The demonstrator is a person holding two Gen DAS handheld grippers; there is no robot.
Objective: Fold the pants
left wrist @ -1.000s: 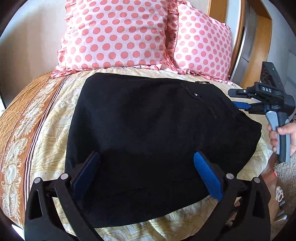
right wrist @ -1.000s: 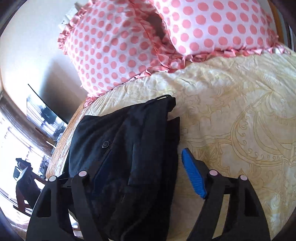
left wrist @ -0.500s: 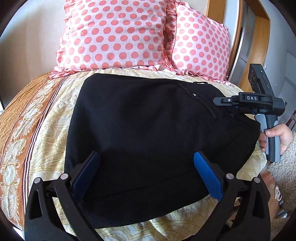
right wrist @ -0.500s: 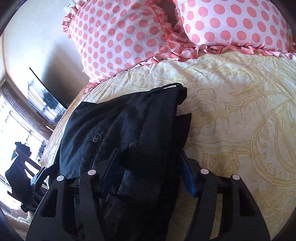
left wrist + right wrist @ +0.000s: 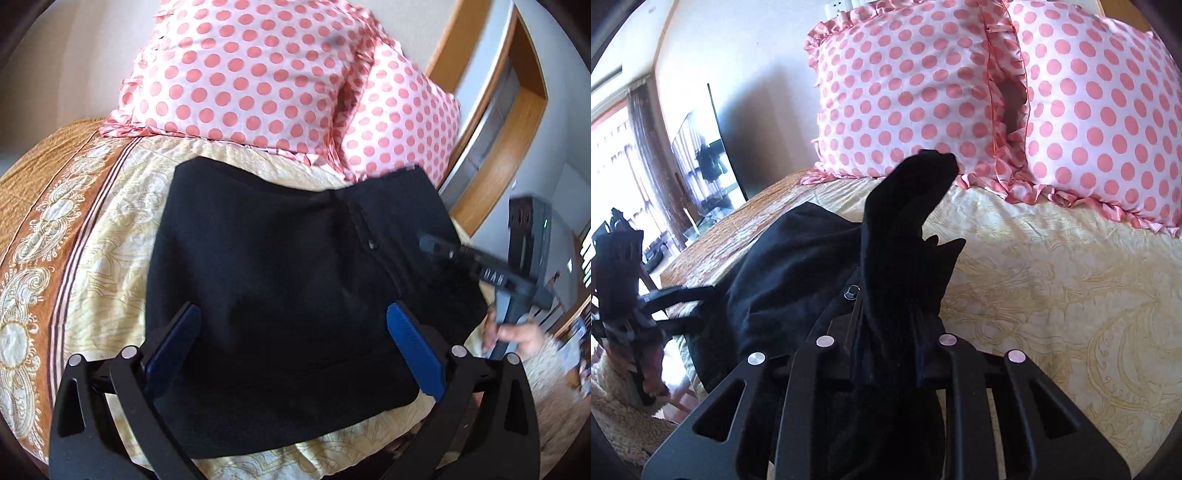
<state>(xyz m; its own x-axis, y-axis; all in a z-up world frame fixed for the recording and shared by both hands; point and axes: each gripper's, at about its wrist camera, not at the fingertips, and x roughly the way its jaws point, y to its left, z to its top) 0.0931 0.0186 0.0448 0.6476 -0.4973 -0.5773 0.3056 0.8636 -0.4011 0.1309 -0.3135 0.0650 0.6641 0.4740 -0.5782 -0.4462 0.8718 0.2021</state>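
Observation:
Black pants [image 5: 277, 266] lie folded on the cream patterned bedspread [image 5: 122, 221]. My left gripper [image 5: 293, 314] hangs open just above their near part, with its blue pads [image 5: 413, 347] wide apart and nothing gripped. In the right wrist view it shows at the far left edge [image 5: 690, 308]. My right gripper [image 5: 886, 317] has its jaws closing on a bunched edge of the pants [image 5: 908, 192]. That cloth stands up off the bed and hides the pads. A hand holds this gripper [image 5: 439, 249] at the pants' right side.
Two pink polka-dot pillows [image 5: 258, 74] [image 5: 1089, 103] lean at the head of the bed. An orange border [image 5: 33, 206] runs along the bed's left side. A wooden door frame [image 5: 491, 155] stands at the right. A dark screen [image 5: 727, 147] and a bright window lie beyond the bed.
The right gripper's jaws closed around the pants' edge and lifted it, so the cloth now stands up. The left gripper rose a little and tilted, still open.

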